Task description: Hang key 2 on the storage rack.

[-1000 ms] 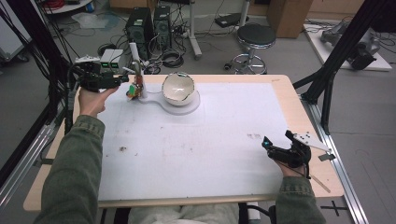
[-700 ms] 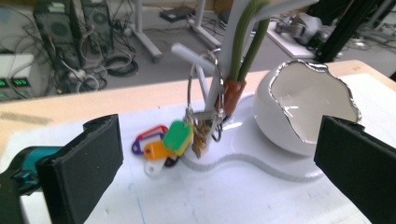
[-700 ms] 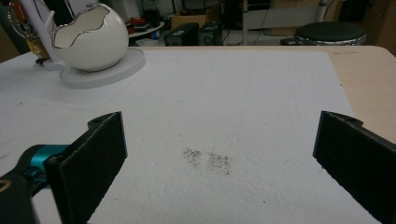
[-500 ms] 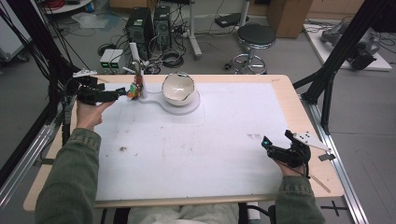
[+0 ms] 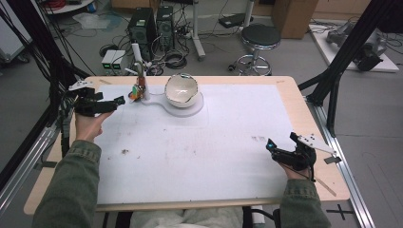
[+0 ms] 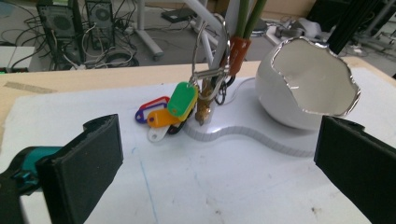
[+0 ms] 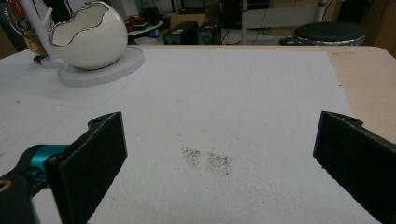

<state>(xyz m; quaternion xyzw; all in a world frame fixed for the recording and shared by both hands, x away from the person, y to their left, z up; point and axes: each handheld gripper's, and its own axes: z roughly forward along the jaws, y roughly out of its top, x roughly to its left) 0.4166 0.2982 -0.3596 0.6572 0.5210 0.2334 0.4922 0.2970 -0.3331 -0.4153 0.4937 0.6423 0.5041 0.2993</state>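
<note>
From the high view, your left gripper sits at the far left of the counter, its jaws pointing right toward the bunch of keys, near it but apart. The keys hang from a thin upright stand that rises from one end of a flat white base, beside the white egg-shaped bowl; they are too small here to make out singly. Your right gripper rests at the near right, well apart from everything, pointing left.

In the left gripper view, your jaws stand wide with nothing between them. The keys hang straight down, long axis upright, from a metal ring; glossy plastic tags in green, orange, blue and white fan out at the bottom, touching the base. The stand's top is cut off. The bowl has a jagged, silvery rim, like a cracked shell.

In the right gripper view, your jaws are wide over the rough white mat, which bears a dark smudge. The bowl sits far left; the keys are largely cut off by the frame's edge.
</note>
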